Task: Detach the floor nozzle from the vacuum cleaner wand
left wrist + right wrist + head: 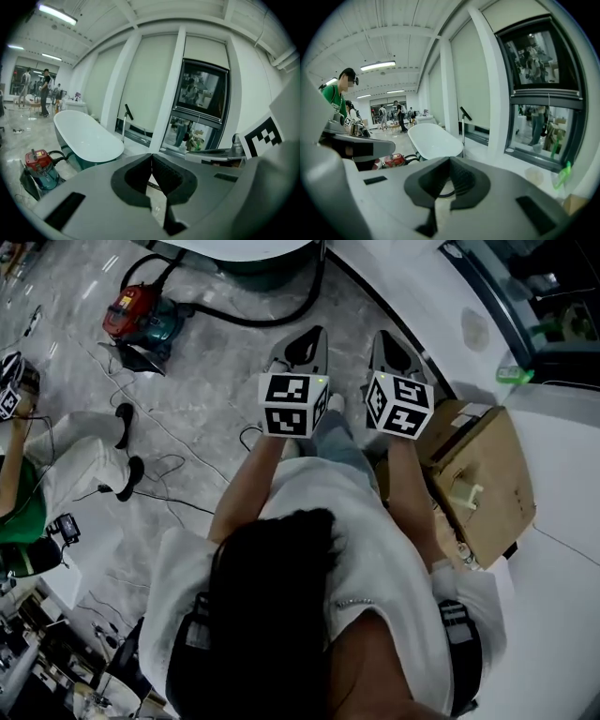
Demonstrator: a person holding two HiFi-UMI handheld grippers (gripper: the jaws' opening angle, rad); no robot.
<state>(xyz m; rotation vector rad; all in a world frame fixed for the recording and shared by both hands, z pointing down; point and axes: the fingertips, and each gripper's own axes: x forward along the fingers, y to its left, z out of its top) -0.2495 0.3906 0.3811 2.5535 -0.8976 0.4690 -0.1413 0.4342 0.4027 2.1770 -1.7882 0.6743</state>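
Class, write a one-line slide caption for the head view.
Person holds the left claw and right claw, both shut and empty, red vacuum cleaner on the floor ahead.

count: two grippers, left gripper (151,157) and right gripper (449,161); one vacuum cleaner (141,317); one bathtub (89,140); one cardboard box (487,479); one black hose (265,322)

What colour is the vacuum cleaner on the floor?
The vacuum cleaner is red over teal, clearest in head view.

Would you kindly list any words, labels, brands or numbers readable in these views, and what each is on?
No readable text.
Left gripper, right gripper: square black-and-white markers only, no words.
Red vacuum cleaner: any label too small to read.
Cardboard box: no print visible.
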